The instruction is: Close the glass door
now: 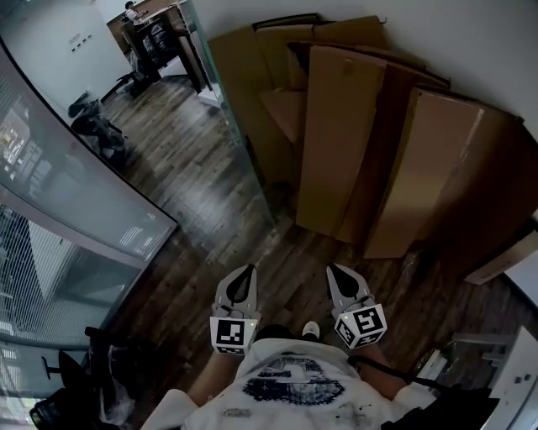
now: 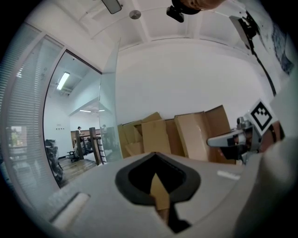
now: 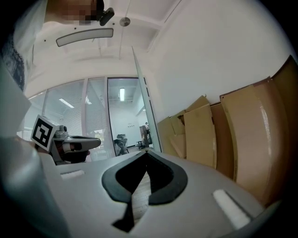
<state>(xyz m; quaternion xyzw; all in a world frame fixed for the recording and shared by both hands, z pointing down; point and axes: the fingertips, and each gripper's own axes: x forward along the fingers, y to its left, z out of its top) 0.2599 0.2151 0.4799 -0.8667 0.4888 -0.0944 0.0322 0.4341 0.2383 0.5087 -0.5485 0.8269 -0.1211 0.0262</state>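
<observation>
Nothing readable from here; the shirt print (image 1: 292,380) is too blurred to make out any words.

Office: glass partitions (image 1: 71,197), glass door (image 1: 225,101), desks (image 1: 155,23), stacked cardboard (image 1: 340,143).

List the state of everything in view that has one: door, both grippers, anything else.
Glass door: open, swung back beside the cardboard.
Left gripper: fingers shut, empty, clear of the door.
Right gripper: fingers shut, empty, clear of the door.
Cardboard: flattened sheets, standing, leaning on the wall.
</observation>
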